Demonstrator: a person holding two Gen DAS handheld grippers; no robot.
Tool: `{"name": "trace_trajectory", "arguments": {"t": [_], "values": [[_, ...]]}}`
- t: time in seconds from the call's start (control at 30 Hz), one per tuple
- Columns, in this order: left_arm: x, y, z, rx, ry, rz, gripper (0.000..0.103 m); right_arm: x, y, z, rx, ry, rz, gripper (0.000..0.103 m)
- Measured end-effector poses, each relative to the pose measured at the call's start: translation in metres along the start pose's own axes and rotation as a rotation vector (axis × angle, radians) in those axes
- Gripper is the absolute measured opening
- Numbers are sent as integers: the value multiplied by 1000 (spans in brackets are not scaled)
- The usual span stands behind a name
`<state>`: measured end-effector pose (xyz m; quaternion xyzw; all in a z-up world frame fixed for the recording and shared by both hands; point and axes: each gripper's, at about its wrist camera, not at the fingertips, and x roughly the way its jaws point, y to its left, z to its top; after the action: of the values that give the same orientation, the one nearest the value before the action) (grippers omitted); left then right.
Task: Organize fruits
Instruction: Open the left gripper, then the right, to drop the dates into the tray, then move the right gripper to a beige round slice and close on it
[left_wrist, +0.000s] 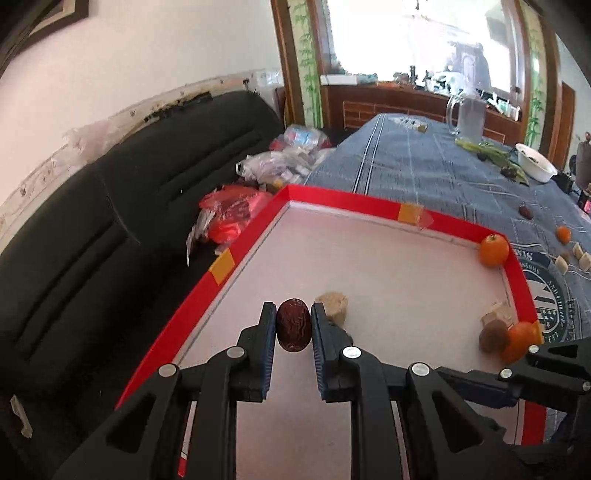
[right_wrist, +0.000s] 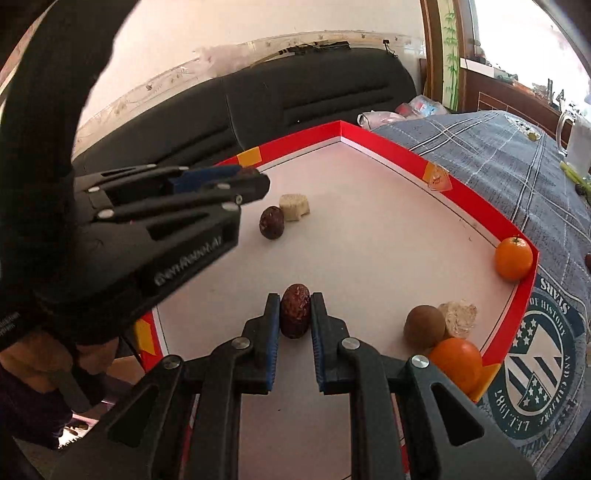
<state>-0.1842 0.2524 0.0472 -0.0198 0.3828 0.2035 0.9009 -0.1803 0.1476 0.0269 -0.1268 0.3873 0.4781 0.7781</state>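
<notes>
The dark red date (left_wrist: 293, 325) you carry in your left gripper (left_wrist: 293, 314) is pinched upright between the two blue pads, which press on its sides, over the near left part of the white floor of the red-rimmed tray (left_wrist: 332, 201). Your right gripper (right_wrist: 294, 306) has its jaws closed the same way on a second date (right_wrist: 294, 311), over the near middle of the tray (whether either fruit touches the floor cannot be told). A loose date (right_wrist: 272, 222) lies on the floor further in, touching a beige chunk (right_wrist: 293, 207) just behind it, close below the tips of your left gripper. Towards the tray's right side a brown round fruit (right_wrist: 424, 326), another beige chunk (right_wrist: 458, 319) and a near orange (right_wrist: 456, 363) huddle together against the rim, and a far orange (right_wrist: 514, 258) sits in the right corner. The tray rests on a blue patterned tablecloth (left_wrist: 424, 166), where a small orange (left_wrist: 563, 234), a stray date (left_wrist: 524, 211) and some beige cubes (left_wrist: 578, 251) lie outside the rim. Further along stand a white bowl (left_wrist: 535, 162) and a glass mug (left_wrist: 467, 114). A black sofa (left_wrist: 110, 221) runs along the wall to your left.
</notes>
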Motion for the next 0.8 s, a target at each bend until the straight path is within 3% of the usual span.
{"name": "trace_trajectory", "arguments": {"t": [0.03, 0.07, 0.1, 0.17, 0.27, 0.53, 0.8], "values": [[1, 1, 0, -4, 5, 1, 24, -1, 0, 0, 1, 1, -2, 18], [0, 1, 0, -5, 3, 20, 38, -1, 0, 0, 3, 6, -3, 18], [-2, 2, 0, -9, 2, 33, 62, -1, 0, 1, 1, 13, -2, 18], [-7, 3, 1, -23, -15, 30, 74, -4, 1, 2, -4, 14, -10, 18], [-15, 1, 4, -24, -35, 24, 74, -19, -2, 4, -2, -22, -15, 19], [-40, -36, 15, 50, -98, -37, 77, -74, -42, -6, 103, -159, -51, 38], [-52, -102, 14, 188, -101, -137, 79, -108, -109, -42, 288, -193, -145, 38]]}}
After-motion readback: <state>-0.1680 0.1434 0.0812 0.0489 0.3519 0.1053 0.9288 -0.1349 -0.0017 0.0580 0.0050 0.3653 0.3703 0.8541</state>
